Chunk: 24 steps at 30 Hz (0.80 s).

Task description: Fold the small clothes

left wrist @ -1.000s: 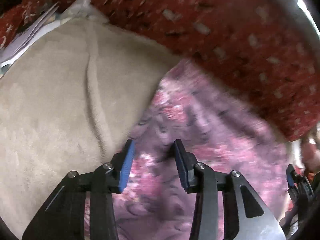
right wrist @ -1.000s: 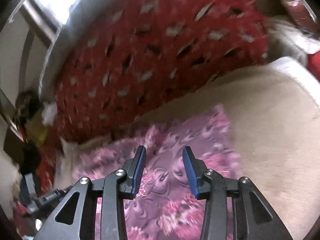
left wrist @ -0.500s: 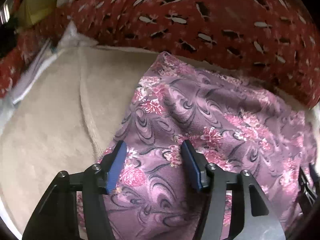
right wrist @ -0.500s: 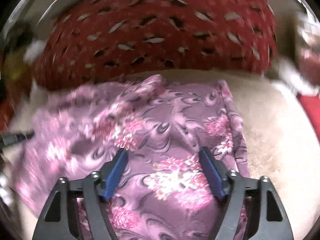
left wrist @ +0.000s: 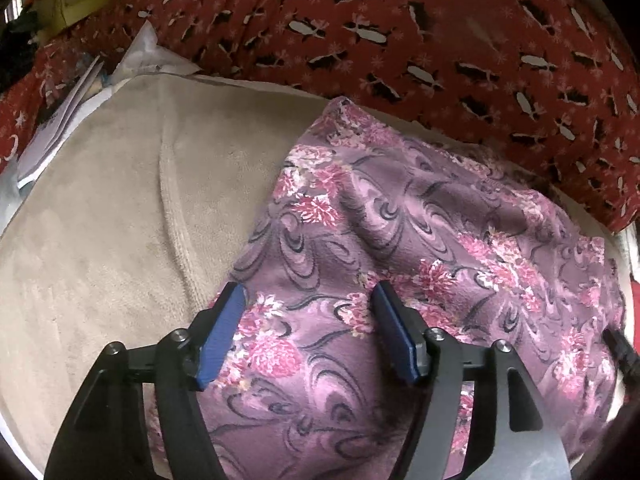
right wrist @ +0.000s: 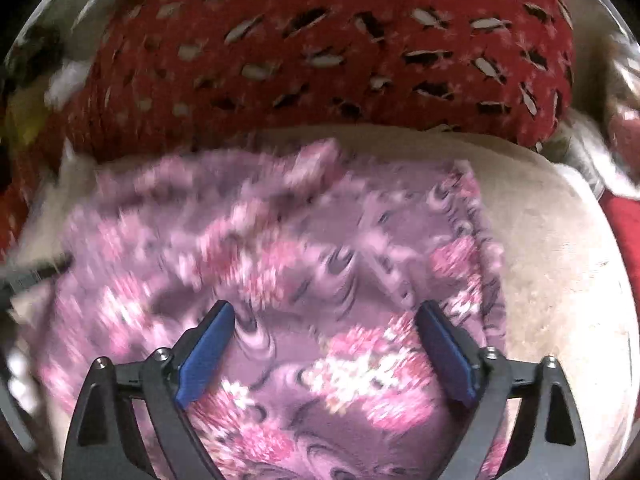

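Garment: purple floral cloth (left wrist: pixel 400 216) (right wrist: pixel 280 248) lies rumpled on beige blanket (left wrist: pixel 100 220)
Left gripper (left wrist: pixel 310 334): jaws opening, gripping nothing
Right gripper (right wrist: pixel 324 354): jaws opening wide, gripping nothing

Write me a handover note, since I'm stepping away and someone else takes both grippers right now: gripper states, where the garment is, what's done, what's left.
Left gripper: jaws opening, nothing pinched; it hangs over the purple floral garment.
Right gripper: jaws opening, wide, also over the garment, holding nothing.
Garment lies rumpled on the beige blanket, in front of the red patterned cushion.
Done: the cloth is laid down and let go; how far it is folded is unclear.
Left: smooth it, then make the remaining folds.
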Tool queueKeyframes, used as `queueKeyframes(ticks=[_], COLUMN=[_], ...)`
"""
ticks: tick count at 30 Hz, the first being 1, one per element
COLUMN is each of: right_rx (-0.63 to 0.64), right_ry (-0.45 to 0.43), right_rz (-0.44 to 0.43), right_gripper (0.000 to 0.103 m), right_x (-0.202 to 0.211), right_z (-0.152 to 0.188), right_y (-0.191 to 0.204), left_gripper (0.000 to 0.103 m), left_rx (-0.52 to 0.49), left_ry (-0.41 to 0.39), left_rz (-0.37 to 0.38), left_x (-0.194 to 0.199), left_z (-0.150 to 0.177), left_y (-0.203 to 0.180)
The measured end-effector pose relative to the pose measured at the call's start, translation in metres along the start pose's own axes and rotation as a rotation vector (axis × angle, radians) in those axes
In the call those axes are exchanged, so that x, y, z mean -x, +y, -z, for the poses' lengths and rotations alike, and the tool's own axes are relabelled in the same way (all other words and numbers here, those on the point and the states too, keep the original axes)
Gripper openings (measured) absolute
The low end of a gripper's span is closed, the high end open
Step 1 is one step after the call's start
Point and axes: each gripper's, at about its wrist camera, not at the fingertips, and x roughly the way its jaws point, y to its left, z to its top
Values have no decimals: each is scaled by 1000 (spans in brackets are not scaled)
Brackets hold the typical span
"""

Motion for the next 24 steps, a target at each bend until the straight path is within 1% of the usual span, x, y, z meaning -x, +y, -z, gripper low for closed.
queueKeyframes(ticks=[1, 3, 5, 6, 7, 8, 9, 10, 11, 12, 13, 15, 16, 17, 18, 19, 20, 21, 22, 23, 24], right_rx=[-67, -182, -299, -369, -398, -429, -439, -437, -430, -415, -398, -394, -417, -459, -499, -514, -519, -518, -517, -517, -509], right_ry=[-37, -101, -102, -82, -64, -35, -5, 18, 20, 11, -10, -127, -173, -181, -146, -88, 7, -23, -42, -61, -95], right_rz=[-10, 12, 36, 53, 65, 81, 79, 55, 34, -4, -56, -63, -61, -49, -49, -46, -33, -47, -40, -21, -22], right_gripper=[92, 92, 92, 90, 87, 77, 65, 55, 29, 6, 6, 4, 4, 4, 4, 5, 5, 6, 12, 14, 14], right_x=[7, 16, 12, 5, -1, -10, -20, -28, -32, -32, -29, -10, -4, -4, -12, -23, -39, -34, -26, -15, -2], right_z=[-9, -23, -33, -36, -36, -37, -37, -38, -39, -41, -45, -45, -44, -39, -34, -30, -24, -21, -23, -24, -24], right_y=[-13, -40, -71, -88, -96, -105, -109, -110, -109, -106, -102, -101, -108, -117, -126, -132, -136, -136, -135, -132, -126], left_gripper=[66, 66, 66, 66, 66, 66, 66, 66, 66, 66, 66, 66, 66, 66, 66, 66, 67, 67, 67, 66, 66], left_rx=[11, 48, 75, 74, 66, 52, 34, 20, 9, 10, 18, 33, 31, 21, 8, -14, -35, -35, -25, -15, -3], left_ry=[3, 9, 10, 8, 4, -2, -8, -17, -31, -41, -64, -105, -121, -118, -106, -80, -51, -51, -58, -56, -56], left_rz=[22, 87, 127, 128, 117, 102, 85, 70, 64, 70, 86, 89, 73, 46, 20, -11, -34, -37, -29, -12, 15], left_x=[1, 5, 6, 6, 6, 6, 6, 7, 9, 11, 15, 21, 23, 20, 15, 8, -1, -3, -1, 3, 6], left_z=[-2, -6, -7, -7, -6, -5, -4, -3, -2, -2, -3, -3, -3, -3, -2, -1, 2, 3, 3, 1, 0], left_y=[3, 10, 12, 11, 9, 5, 1, -1, -4, -5, -5, -3, -4, -5, -7, -10, -12, -11, -10, -9, -7])
